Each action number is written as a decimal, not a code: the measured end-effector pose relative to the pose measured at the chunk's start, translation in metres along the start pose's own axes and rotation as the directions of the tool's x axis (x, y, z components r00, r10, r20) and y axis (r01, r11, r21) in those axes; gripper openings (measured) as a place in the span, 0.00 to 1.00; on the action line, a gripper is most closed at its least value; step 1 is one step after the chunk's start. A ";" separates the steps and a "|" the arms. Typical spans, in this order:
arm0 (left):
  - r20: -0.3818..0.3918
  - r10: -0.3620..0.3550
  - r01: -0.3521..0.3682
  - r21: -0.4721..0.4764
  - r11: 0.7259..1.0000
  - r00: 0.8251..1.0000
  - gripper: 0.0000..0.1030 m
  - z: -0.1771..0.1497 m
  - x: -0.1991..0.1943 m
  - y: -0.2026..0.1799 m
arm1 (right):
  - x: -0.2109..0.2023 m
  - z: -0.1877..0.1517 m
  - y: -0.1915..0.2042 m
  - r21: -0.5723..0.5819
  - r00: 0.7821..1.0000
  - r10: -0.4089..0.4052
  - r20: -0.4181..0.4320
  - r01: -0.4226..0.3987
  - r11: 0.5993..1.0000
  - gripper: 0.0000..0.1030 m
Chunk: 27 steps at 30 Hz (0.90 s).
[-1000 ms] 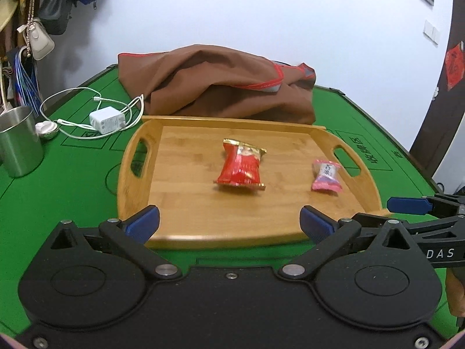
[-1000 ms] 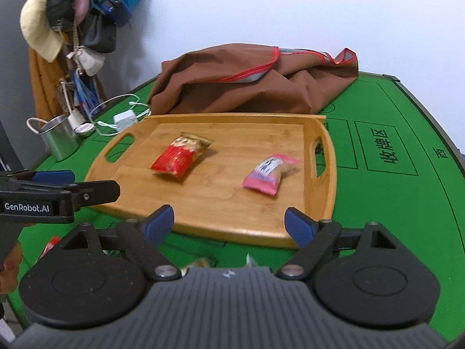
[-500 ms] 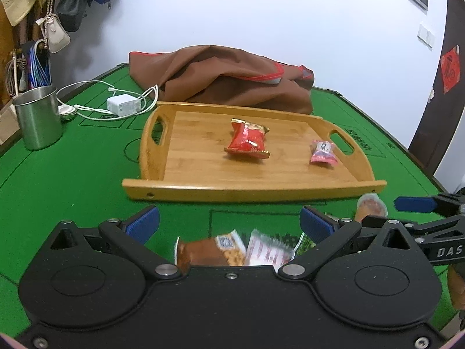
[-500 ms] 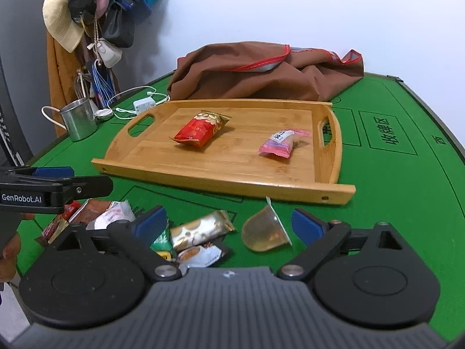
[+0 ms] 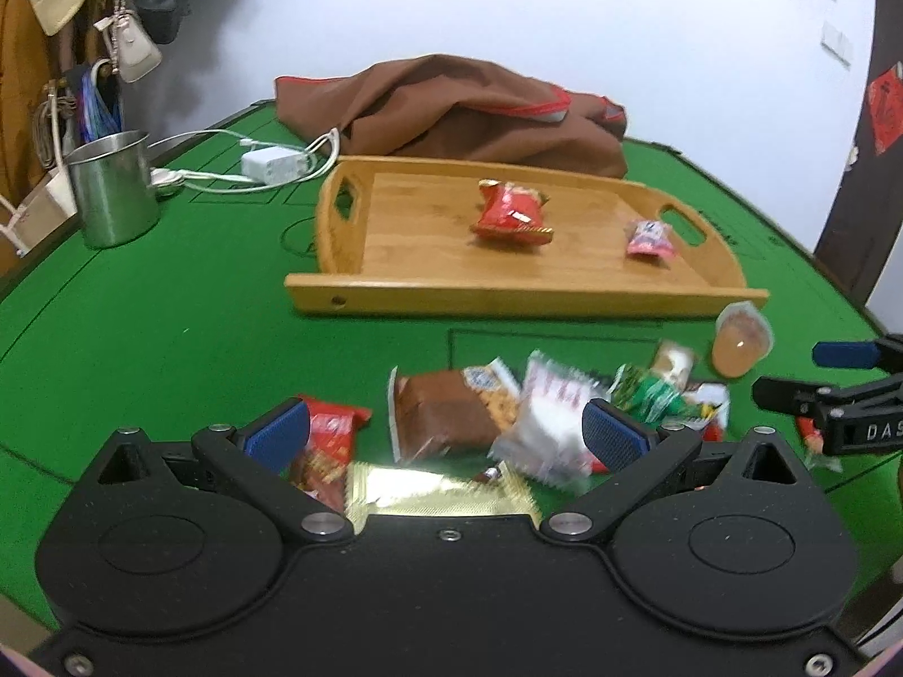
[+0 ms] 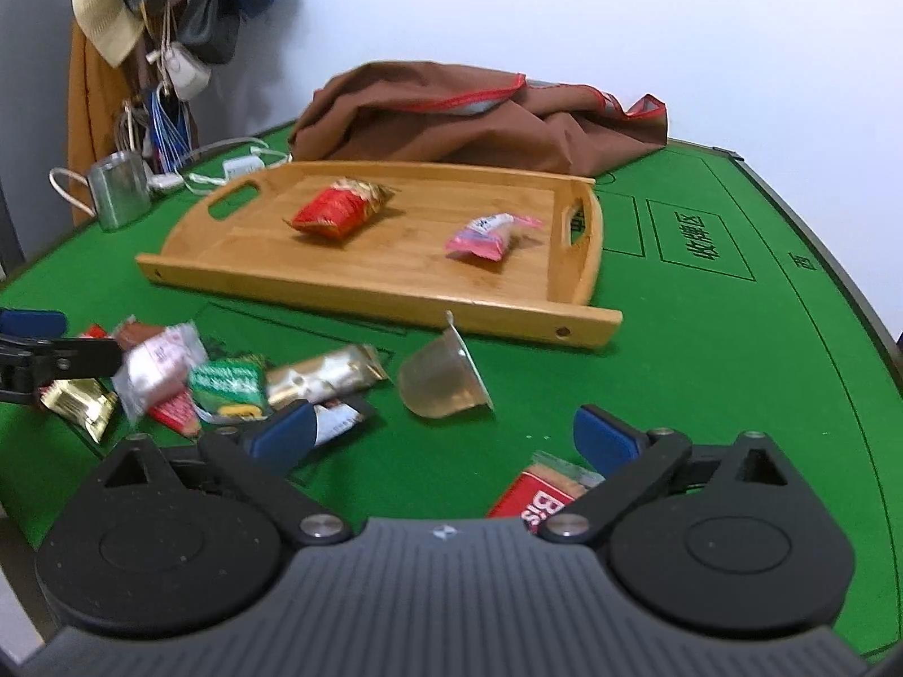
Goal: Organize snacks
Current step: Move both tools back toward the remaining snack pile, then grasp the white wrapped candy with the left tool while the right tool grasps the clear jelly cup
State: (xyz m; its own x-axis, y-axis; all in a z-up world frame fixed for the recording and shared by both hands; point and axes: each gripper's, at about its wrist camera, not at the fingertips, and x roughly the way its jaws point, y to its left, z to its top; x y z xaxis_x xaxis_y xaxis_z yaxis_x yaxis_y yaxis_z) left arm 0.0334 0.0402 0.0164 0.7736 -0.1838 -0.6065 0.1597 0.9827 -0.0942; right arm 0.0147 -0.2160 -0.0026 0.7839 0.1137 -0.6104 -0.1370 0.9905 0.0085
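A wooden tray point(image 5: 508, 299) point(image 6: 367, 304) lies on the green table and holds a red snack bag point(image 5: 511, 217) point(image 6: 338, 209) and a small pink packet point(image 5: 649, 237) point(image 6: 488, 234). In front of the tray lies a pile of loose snacks. My left gripper point(image 5: 446, 431) is open above a brown packet point(image 5: 446, 417), a white packet point(image 5: 550, 429) and a gold wrapper point(image 5: 434, 493). My right gripper point(image 6: 446, 440) is open wide, with nothing pressed between its pads. Just beyond it a jelly cup point(image 6: 440, 375) lies on its side, and a red biscuit pack point(image 6: 536, 499) lies under its right finger.
A brown cloth point(image 5: 451, 113) is heaped behind the tray. A steel mug point(image 5: 113, 186) and a white charger point(image 5: 271, 163) with its cable sit at the far left. Bags and a hat point(image 6: 113, 17) hang on the wall. The table's edge point(image 6: 835, 259) curves along the right.
Both grippers have drawn back from the tray and sunk lower. The pile of loose snacks has come into view in front of them. The right jaws have widened a little.
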 end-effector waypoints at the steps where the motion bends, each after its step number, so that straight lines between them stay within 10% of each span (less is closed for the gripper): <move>1: -0.001 0.004 -0.004 0.003 1.000 1.000 1.00 -0.002 -0.001 0.001 | 0.001 0.000 0.000 -0.004 1.000 -0.001 -0.003 0.001 1.000 1.00; 12: -0.014 0.002 -0.002 0.015 1.000 1.000 0.69 -0.003 0.002 -0.004 | 0.026 0.012 0.006 -0.086 0.998 -0.044 -0.044 0.040 0.996 0.94; 27: -0.002 -0.019 0.019 0.189 0.982 1.000 0.62 0.001 0.022 -0.055 | 0.041 0.021 0.011 -0.134 0.998 -0.032 -0.050 0.025 0.991 0.77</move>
State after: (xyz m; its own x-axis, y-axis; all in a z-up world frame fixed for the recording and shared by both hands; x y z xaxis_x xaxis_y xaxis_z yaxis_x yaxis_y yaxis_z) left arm 0.0420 -0.0174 0.0090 0.7689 -0.2023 -0.6065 0.2871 0.9568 0.0449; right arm 0.0585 -0.1983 -0.0109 0.7563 0.0782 -0.6495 -0.1977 0.9737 -0.1129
